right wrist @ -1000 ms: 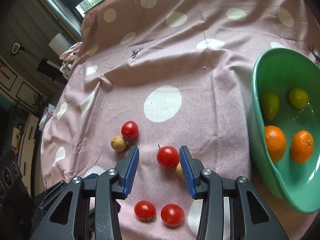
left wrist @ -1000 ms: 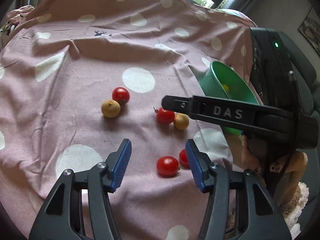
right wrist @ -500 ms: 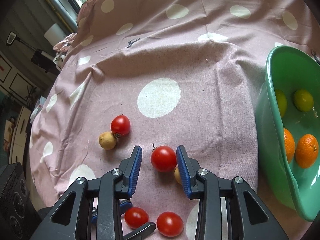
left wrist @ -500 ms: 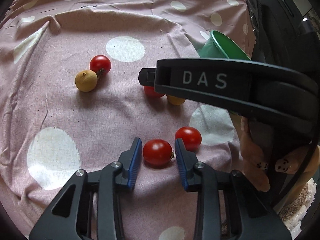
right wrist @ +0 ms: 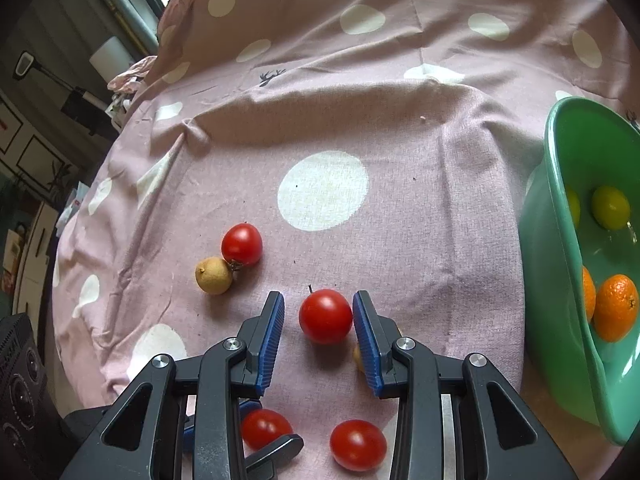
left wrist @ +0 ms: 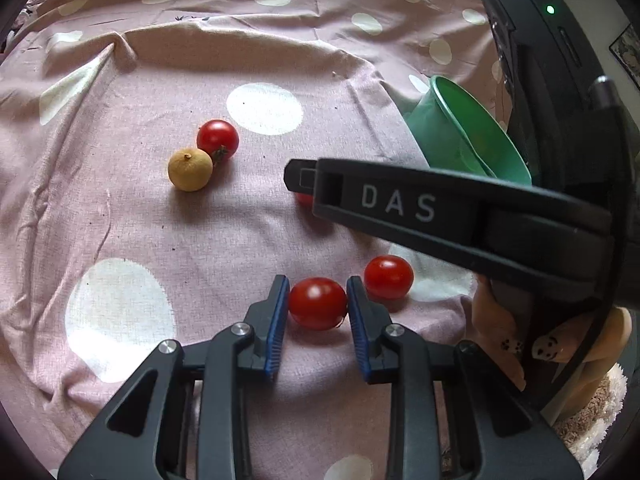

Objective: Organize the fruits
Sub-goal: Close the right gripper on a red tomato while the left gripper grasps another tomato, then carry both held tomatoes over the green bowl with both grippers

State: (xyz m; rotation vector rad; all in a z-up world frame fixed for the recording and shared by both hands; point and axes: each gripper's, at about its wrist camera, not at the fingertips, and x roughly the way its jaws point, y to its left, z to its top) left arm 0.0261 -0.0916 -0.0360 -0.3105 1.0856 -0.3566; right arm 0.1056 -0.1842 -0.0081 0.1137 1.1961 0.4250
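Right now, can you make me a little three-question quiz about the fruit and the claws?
1. True or false: the left claw is pinching a cherry tomato.
2. How many oranges show in the green bowl? A) none B) two C) five
3. Fill in: the tan round fruit touches a red ____.

Key: 1 true, both pads meet it. 2 B. 3 tomato. Bonus: the right claw has a gap on one side of its tomato.
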